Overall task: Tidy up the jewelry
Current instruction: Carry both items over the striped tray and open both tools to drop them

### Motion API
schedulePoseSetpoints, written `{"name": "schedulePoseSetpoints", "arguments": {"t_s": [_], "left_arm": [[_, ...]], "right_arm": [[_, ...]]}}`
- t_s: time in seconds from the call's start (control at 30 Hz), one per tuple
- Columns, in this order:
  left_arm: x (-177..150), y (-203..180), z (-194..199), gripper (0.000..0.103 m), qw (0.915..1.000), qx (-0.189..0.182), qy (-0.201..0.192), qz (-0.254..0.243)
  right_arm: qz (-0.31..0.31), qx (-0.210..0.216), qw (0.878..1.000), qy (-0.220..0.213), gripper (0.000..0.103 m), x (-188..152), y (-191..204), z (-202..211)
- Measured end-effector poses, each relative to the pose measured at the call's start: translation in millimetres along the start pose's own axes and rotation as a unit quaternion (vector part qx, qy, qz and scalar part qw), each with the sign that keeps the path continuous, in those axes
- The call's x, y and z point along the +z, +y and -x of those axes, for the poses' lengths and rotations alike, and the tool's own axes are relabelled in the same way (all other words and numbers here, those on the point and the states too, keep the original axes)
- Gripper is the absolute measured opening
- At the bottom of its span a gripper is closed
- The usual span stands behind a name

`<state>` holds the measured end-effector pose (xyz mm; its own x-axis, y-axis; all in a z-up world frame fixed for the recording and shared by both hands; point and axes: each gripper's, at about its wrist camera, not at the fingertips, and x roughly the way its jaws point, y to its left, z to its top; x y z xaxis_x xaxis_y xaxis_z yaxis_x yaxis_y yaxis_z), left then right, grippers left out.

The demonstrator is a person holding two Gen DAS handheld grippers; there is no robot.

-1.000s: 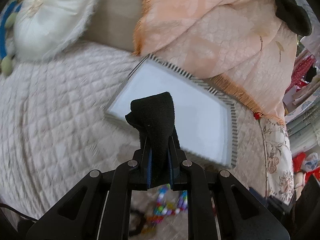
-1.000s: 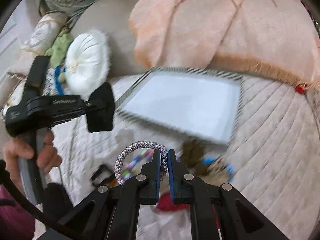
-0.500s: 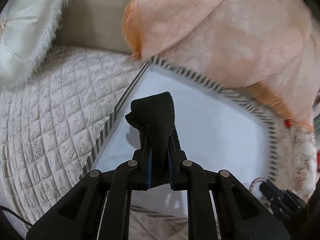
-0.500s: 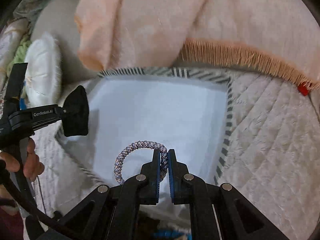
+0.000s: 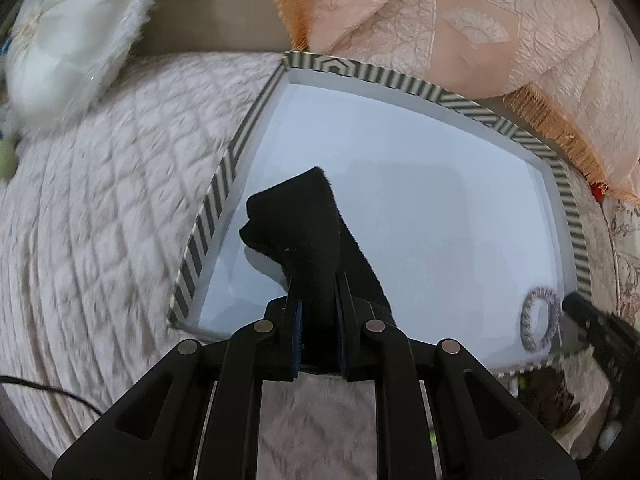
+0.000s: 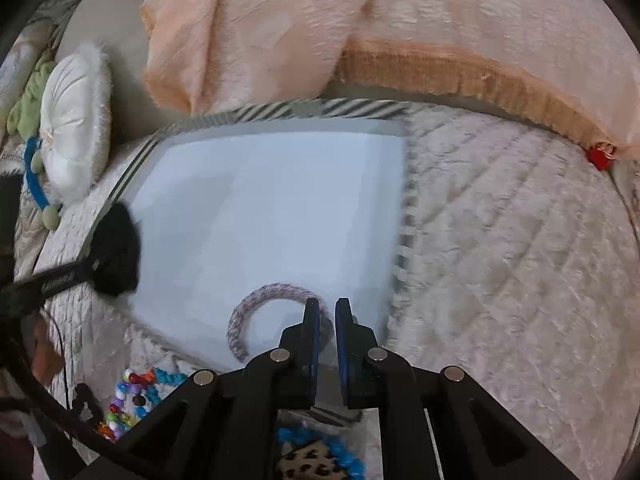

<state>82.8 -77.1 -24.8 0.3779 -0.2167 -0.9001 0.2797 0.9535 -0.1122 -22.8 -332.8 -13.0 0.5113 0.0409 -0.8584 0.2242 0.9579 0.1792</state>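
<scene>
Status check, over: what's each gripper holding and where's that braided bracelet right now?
Left gripper shut on black velvet piece, over striped tray. Right gripper slightly parted, braided bracelet at its left finger, over tray's near corner. Nothing else in the tray.

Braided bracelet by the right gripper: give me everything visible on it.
The braided bracelet is a closed ring of woven cord, mottled grey, white and pinkish. It lies inside the striped-rim tray, on the white floor near the tray's front right corner. The right gripper sits at its right side; the jaws stand slightly parted with cord blurred between them, so contact is unclear. Motion blur hides any clasp.
</scene>
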Motion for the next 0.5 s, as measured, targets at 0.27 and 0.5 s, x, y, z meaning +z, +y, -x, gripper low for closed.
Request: {"name": "schedulePoseSetpoints", "arguments": {"t_s": [0.27, 0.5], "left_arm": [[-5.7, 14.6, 21.4, 0.044, 0.9993, 0.001, -0.013, 0.034], [-21.1, 18.3, 64.0, 0.053, 0.9977, 0.011, -0.05, 0.043]], "right_arm": [[-0.004, 0.027, 0.999, -0.024, 0.008, -6.3, 1.6, 28.0], [0.022, 0.018, 0.997, -0.073, 0.032, -28.7, 23.0, 79.4]]}}
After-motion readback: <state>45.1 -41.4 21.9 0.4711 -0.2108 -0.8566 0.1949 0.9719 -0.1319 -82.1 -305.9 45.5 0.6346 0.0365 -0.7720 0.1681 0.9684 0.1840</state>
